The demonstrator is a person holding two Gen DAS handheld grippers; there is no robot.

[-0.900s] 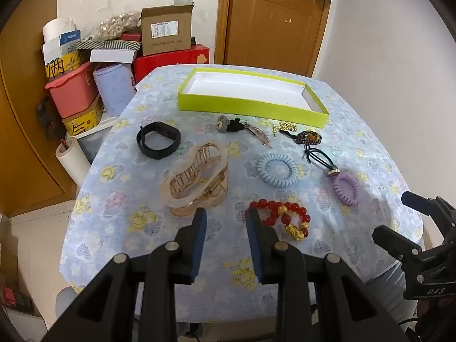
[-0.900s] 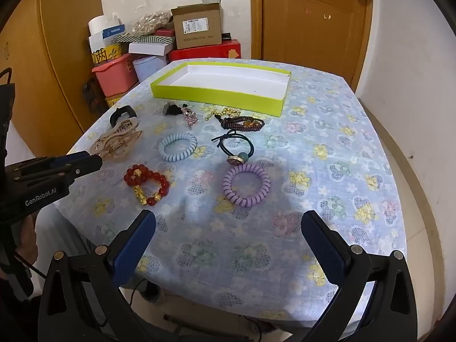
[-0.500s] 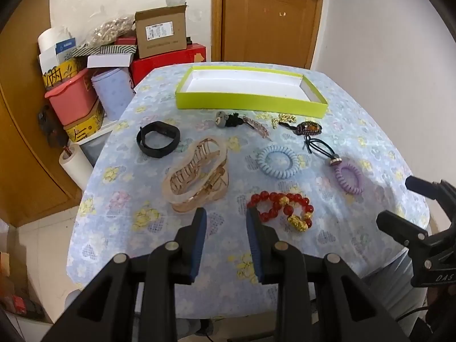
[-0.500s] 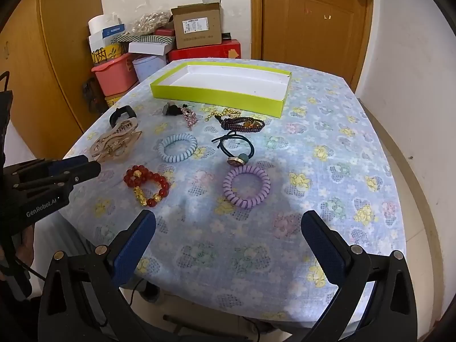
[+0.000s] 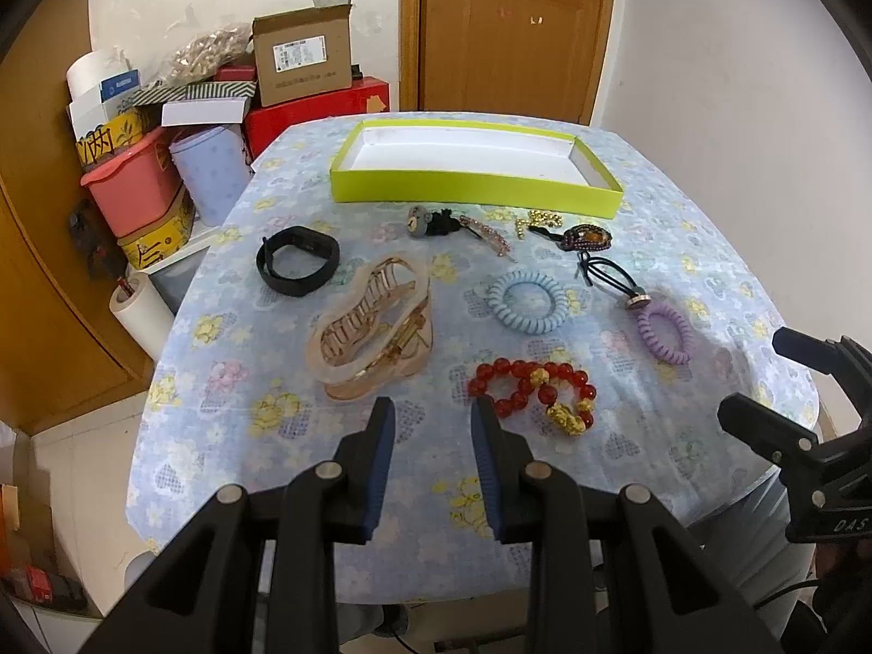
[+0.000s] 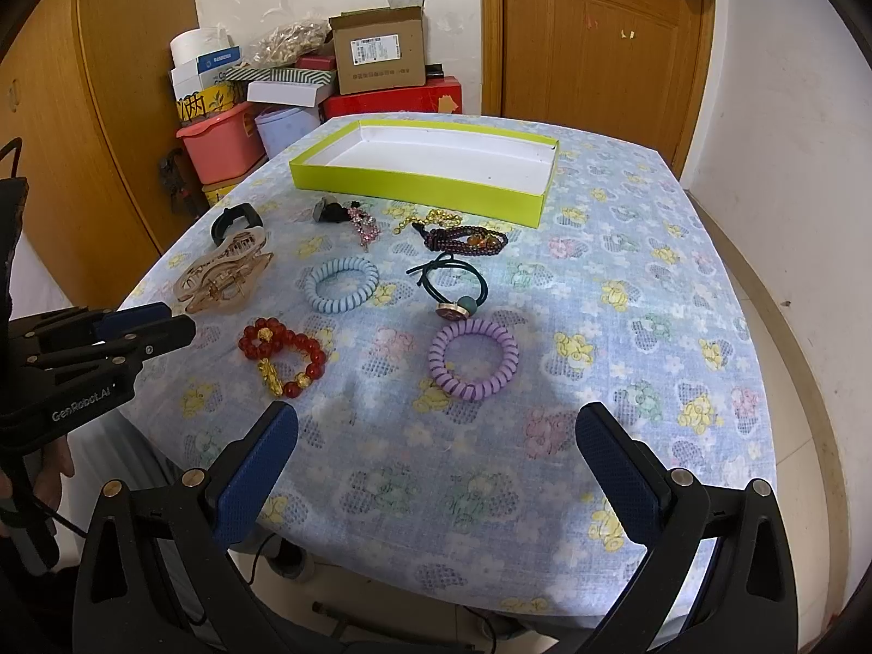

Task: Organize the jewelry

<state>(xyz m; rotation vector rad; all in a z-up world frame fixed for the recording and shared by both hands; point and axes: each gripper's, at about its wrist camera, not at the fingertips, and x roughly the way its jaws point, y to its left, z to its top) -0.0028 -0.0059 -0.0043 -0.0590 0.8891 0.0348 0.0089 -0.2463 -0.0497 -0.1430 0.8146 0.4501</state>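
the table (image 6: 627, 283) fills both views under a pale blue flowered cloth, and it carries everything the task concerns. at its far edge lies the lime-green tray (image 5: 474, 185), white inside and holding nothing yet, so by my reading the sorting has not begun and the tray is where the pieces are meant to go. the jewelry is spread in loose rows between the tray and the near edge, each piece apart from its neighbours, which leaves room for fingers to close on one at a time.

largest of the pieces is the beige claw hair clip (image 5: 376, 327), lying on its side just ahead of the left hand-held gripper (image 5: 430, 430), whose jaws stand partly apart with only cloth between them. the right hand-held gripper (image 6: 436, 436) is spread wide and holds nothing; the purple spiral hair tie (image 6: 473, 358) lies just beyond it. next come the black wristband (image 5: 298, 260), the light blue spiral hair tie (image 5: 526, 301), the red bead bracelet (image 5: 537, 388) with gold charms, the black elastic tie with a bead (image 6: 455, 283), the dark beaded bracelet (image 6: 463, 240), the small gold chain (image 6: 430, 218), the pink rhinestone clip (image 6: 364, 226) and a small bear charm (image 5: 419, 222).

behind the table are a wooden door (image 6: 599, 32), white walls, and a stack of cardboard boxes and bins (image 5: 218, 109) to the left.
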